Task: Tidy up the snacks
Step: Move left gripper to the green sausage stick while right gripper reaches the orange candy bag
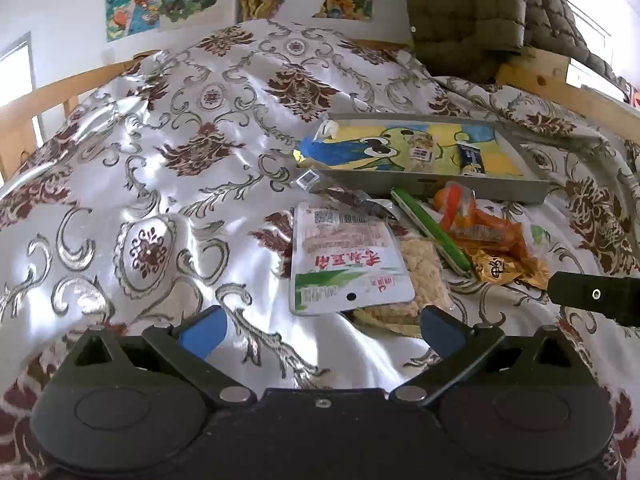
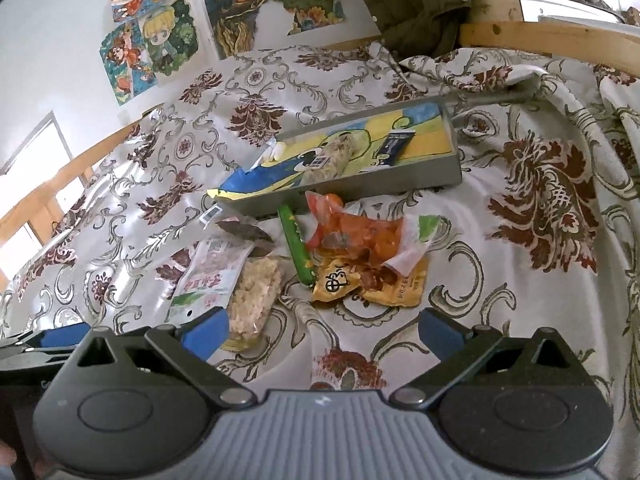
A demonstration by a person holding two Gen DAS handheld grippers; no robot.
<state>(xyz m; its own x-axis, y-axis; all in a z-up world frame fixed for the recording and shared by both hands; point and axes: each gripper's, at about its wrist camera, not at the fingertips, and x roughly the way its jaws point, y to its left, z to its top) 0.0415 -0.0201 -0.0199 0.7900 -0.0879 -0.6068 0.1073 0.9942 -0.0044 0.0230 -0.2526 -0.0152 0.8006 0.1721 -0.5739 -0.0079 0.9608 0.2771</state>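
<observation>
A grey tray with a cartoon picture on its floor lies on the patterned cloth; inside are a pale grain bar and a small dark blue packet. In front of it lies a heap of snacks: a white-and-green packet, a rice cracker bar, a green stick, orange wrappers and a yellow packet. My left gripper is open just short of the white packet. My right gripper is open, empty, short of the yellow packet.
The floral satin cloth covers the whole surface, wrinkled, with wooden rails at the left and back right. A quilted brown cushion sits behind the tray. Posters hang on the wall. The right gripper's finger shows at the left view's right edge.
</observation>
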